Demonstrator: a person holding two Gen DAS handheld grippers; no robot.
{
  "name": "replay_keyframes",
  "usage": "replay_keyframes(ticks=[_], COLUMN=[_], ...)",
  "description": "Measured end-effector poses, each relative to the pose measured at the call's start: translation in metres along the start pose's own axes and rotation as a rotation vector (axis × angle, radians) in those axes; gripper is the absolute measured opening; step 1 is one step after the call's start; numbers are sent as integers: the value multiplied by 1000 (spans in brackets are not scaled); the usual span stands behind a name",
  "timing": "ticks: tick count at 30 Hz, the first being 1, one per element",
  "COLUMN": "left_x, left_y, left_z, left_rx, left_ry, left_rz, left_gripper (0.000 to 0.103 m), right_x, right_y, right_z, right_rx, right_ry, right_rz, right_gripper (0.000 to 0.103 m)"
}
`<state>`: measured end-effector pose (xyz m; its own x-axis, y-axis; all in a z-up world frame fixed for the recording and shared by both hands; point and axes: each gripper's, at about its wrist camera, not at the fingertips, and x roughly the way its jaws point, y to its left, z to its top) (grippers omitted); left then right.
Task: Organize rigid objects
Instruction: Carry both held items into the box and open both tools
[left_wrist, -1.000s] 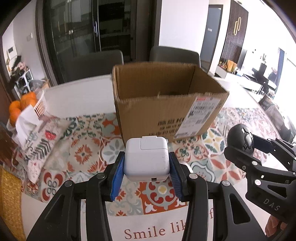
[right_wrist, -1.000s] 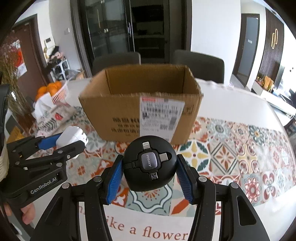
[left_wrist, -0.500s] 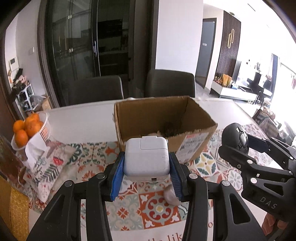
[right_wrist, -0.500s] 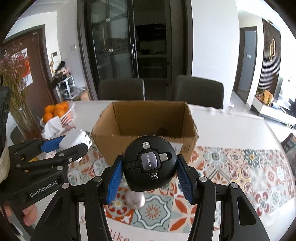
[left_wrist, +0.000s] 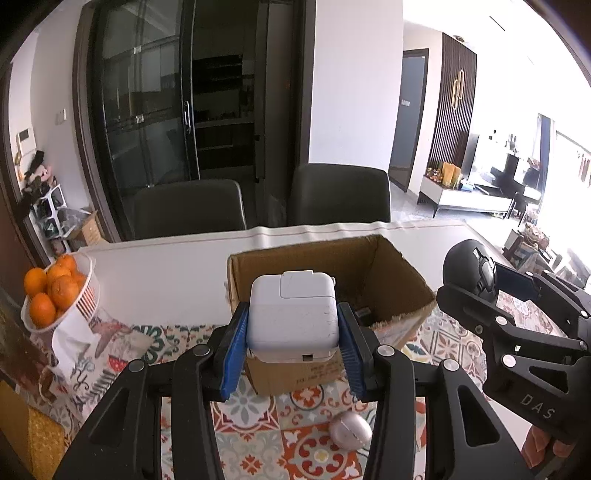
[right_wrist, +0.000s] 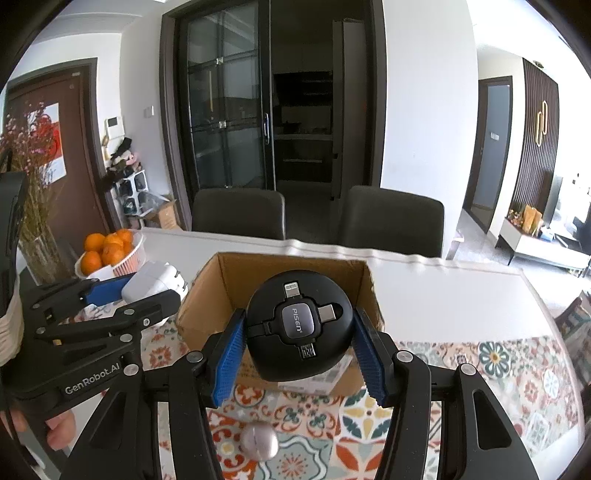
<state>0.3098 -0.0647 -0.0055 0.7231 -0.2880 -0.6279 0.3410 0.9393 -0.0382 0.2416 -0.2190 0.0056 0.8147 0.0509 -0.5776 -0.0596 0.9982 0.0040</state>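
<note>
My left gripper (left_wrist: 292, 332) is shut on a white square charger (left_wrist: 291, 317), held high above the table in front of the open cardboard box (left_wrist: 391, 280). My right gripper (right_wrist: 298, 336) is shut on a round black cable reel (right_wrist: 299, 332) with several plug tips, also held above the near side of the box (right_wrist: 295, 273). In the left wrist view the right gripper with the black reel (left_wrist: 469, 266) is at the right. In the right wrist view the left gripper with the charger (right_wrist: 153, 282) is at the left. A small pinkish round object (left_wrist: 349, 430) lies on the patterned cloth below (right_wrist: 259, 441).
A white basket of oranges (left_wrist: 55, 291) stands at the table's left, with a patterned cloth bag (left_wrist: 92, 354) beside it. Two dark chairs (right_wrist: 391, 221) stand behind the white table (right_wrist: 443, 291). A vase of dried flowers (right_wrist: 33, 206) is at the far left.
Both grippers have risen with their objects, so I now look down into the box. The pinkish round object on the cloth has come into view below.
</note>
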Motion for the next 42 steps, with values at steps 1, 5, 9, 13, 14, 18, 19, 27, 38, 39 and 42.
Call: replay_keyframes(ticks=[1,5,9,13,14,18,19,27,38,39,42], left_x=[2,9,20,32,37,59,63,106,138,138,133], left_y=[0,3,4,6,7,8,10,13,15,14,14], left_z=[3,10,17,22,24,28,28,30,20,20,21], left_rx=[1,-3,-4,-9,-12,-16,-17,-8,13,12,10], left_ry=[0,1,16,34,43,91,98,199,315,315,296], left_rz=[1,-1,2,2,-1,-1,0,15,14,16,27], left_gripper=[45,45,45,45,45,45,45,45,46,47,58], right_x=[2,9,20,34,37,60,65,115,155,155,150], right_y=[0,-2,-5,-8,-8,-12,-14,-26,-36,-37,-37], right_z=[3,12,18,23,25,30,31,30,13,11,11], right_rx=[-3,-9,-17,-21,-22,-24,-23,-5,13,18,16], right_ry=[-5,-9,-5,10,15,57,66,169,304,305,288], right_rz=[-2,-5,-1,-1,2,11,12,19,40,40,15], right_gripper=[56,56,56,56,56,56,56,56,56,57,69])
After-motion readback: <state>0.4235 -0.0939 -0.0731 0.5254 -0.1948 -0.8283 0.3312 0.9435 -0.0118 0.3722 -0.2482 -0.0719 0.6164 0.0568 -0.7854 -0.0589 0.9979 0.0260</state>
